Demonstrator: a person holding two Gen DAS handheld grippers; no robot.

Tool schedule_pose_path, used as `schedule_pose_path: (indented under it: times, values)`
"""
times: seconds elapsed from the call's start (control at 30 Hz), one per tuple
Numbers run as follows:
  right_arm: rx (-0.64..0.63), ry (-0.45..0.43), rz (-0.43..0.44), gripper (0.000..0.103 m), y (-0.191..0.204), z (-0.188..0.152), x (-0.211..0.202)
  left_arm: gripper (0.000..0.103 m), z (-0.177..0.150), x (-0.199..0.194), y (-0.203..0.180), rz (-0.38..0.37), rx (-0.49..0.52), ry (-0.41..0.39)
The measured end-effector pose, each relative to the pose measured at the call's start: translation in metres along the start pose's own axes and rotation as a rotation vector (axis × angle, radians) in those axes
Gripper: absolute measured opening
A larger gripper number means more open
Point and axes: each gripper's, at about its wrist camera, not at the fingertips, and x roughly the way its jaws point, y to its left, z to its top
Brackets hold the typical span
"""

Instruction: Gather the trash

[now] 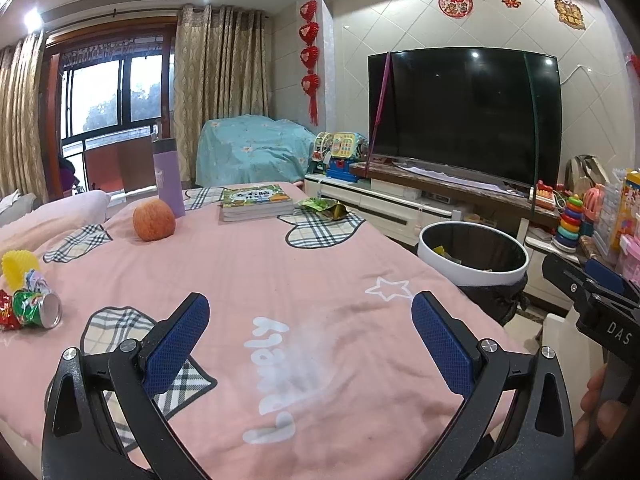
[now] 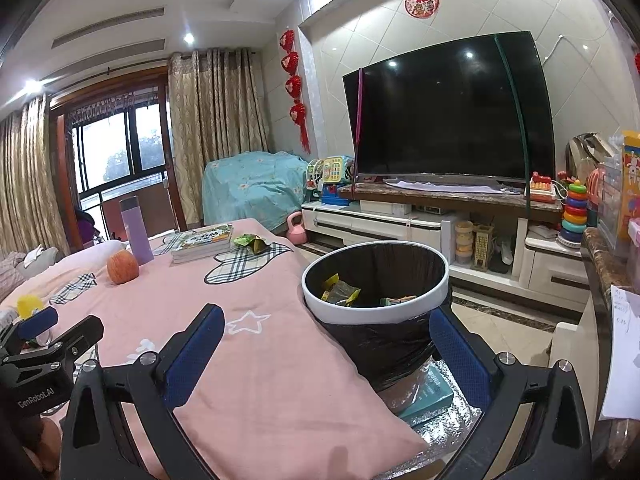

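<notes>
Blue-padded fingers of the left gripper [image 1: 310, 332] spread wide and empty above the near edge of a pink quilt [image 1: 280, 264] covering the table. At its left edge lie three pieces of trash: one crushed green can [image 1: 38, 306], one red wrapper [image 1: 7, 310] touching it, and one yellow ribbed cup [image 1: 16, 268] just behind. Toward the far edge sit one orange-red apple [image 1: 154, 220], one purple bottle [image 1: 168, 176], one stack of books [image 1: 256, 202] and one green snack wrapper [image 1: 326, 208] beside it. One white-rimmed trash bin [image 1: 472, 256] lined in black stands off the right edge; the right gripper [image 1: 592, 292] shows partly at the frame's right.

From the right wrist, the right gripper [image 2: 324, 346] also hangs released, holding nothing, over the quilt's [image 2: 240, 300] near right corner, with the trash bin [image 2: 374, 280] just beyond, several wrappers inside. One television [image 2: 444, 116] faces the curtained living room from a white stand.
</notes>
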Motion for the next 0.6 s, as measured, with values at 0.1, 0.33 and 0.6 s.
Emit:
schedule_pose_path:
  times: [0.1, 0.33, 0.6]
  values:
    - [0.0, -0.001, 0.0, 0.103, -0.0001, 0.0001, 0.0, 0.103, -0.0007, 0.0003, 0.0005, 0.003, 0.0, 0.003]
    - [0.001, -0.001, 0.0, 0.103, -0.0001, 0.0001, -0.0002, 0.103, -0.0021, 0.0019, 0.0009, 0.001, 0.003, 0.003]
    - [0.004, -0.005, 0.003, 0.103, 0.0024, 0.0012, -0.0022, 0.103, -0.0033, 0.0037, 0.0015, -0.007, 0.003, 0.01]
